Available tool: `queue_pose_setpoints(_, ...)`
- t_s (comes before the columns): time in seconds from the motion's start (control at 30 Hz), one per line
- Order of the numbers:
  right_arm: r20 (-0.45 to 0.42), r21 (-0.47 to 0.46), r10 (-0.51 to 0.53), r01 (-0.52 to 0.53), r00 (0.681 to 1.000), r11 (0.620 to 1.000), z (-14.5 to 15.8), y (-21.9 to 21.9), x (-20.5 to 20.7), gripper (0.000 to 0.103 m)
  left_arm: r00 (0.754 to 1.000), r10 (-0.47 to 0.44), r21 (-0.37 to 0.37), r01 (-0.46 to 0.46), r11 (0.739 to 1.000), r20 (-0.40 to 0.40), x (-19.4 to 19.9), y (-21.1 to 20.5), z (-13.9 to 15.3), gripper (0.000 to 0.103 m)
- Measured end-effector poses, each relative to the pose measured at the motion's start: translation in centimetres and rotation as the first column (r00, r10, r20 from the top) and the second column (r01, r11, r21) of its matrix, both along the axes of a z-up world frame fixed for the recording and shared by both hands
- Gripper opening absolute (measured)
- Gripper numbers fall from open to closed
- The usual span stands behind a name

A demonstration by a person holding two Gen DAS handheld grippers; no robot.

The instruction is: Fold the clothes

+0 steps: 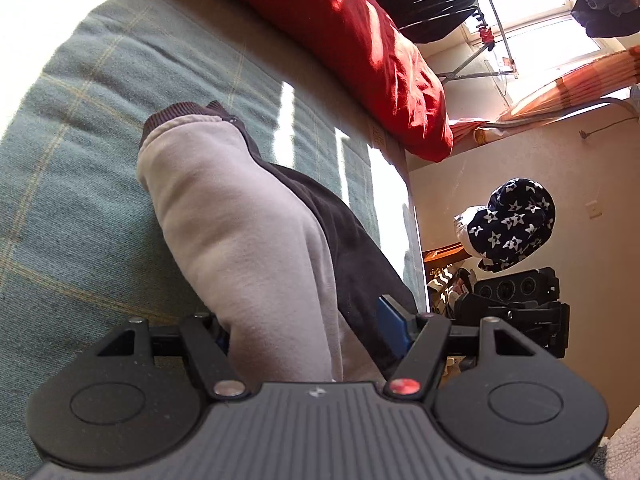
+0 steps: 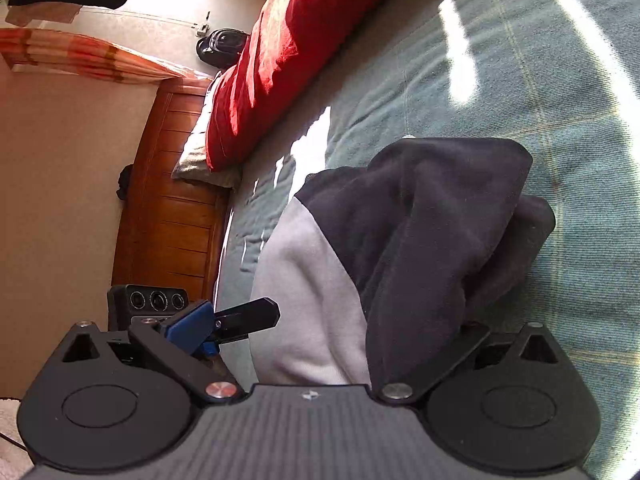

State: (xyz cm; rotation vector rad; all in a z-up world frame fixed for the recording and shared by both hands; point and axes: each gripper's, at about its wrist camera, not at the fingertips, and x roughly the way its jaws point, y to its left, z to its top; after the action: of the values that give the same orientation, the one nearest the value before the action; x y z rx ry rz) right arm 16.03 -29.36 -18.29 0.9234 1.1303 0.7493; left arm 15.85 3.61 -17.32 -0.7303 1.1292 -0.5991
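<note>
The sweatshirt point(image 1: 248, 240), grey with a dark panel and a dark ribbed cuff at its far end, lies on the green checked bedspread point(image 1: 80, 184). In the left wrist view it runs from the cuff at 11 o'clock down to 6 o'clock, where it passes between the fingers of the left gripper point(image 1: 316, 336). The fingers stand on either side of the bunched cloth, with the blue pad point(image 1: 394, 330) pressed against the dark side; the gripper pinches the sweatshirt.

In the right wrist view the sweatshirt point(image 2: 420, 220) rises in a heap from 6 o'clock toward 1 o'clock, grey at 7 o'clock, dark above and to the right. The right gripper point(image 2: 340, 340) has its fingers spread wide, with the blue-padded finger point(image 2: 192, 326) clear of the cloth at 8 o'clock. The dark cloth drapes over the other finger at 4 o'clock, hiding its tip, so I cannot tell whether this gripper holds anything.

A red duvet point(image 2: 280, 48) lies along the bedspread's far edge, toward 11 o'clock in the right view and 1 o'clock in the left. A wooden headboard point(image 2: 172, 200) stands at 9 o'clock in the right view. In the left view a star-patterned cloth point(image 1: 512, 224) sits at 3 o'clock, above a black device point(image 1: 516, 292).
</note>
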Motion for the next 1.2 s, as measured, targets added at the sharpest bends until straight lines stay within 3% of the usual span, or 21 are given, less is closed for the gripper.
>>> queue_pose_setpoints(0.33,0.009,-0.002,0.002,-0.002,1.000,1.000,2.5,15.1,-1.7,0.103,0.999,-0.038,0.028,0.037,0.999,0.021,-1.0,14.9,2.3,0.067)
queue_pose_setpoints(0.63,-0.006,0.033,0.141,-0.141,0.990,0.990,2.9,30.1,0.4,0.103,0.998,0.053,0.110,-0.057,0.992,0.042,-2.6,28.3,3.6,0.067)
queue_pose_setpoints(1.03,0.000,0.076,0.309,-0.308,0.951,0.948,2.2,45.1,2.9,0.103,0.981,0.187,0.214,-0.192,0.958,0.042,-3.3,41.4,2.6,0.067)
queue_pose_setpoints(1.2,0.008,0.072,0.339,-0.339,0.941,0.938,1.7,49.7,2.3,0.103,0.983,0.180,0.276,-0.184,0.943,0.041,-2.6,44.5,2.1,0.067)
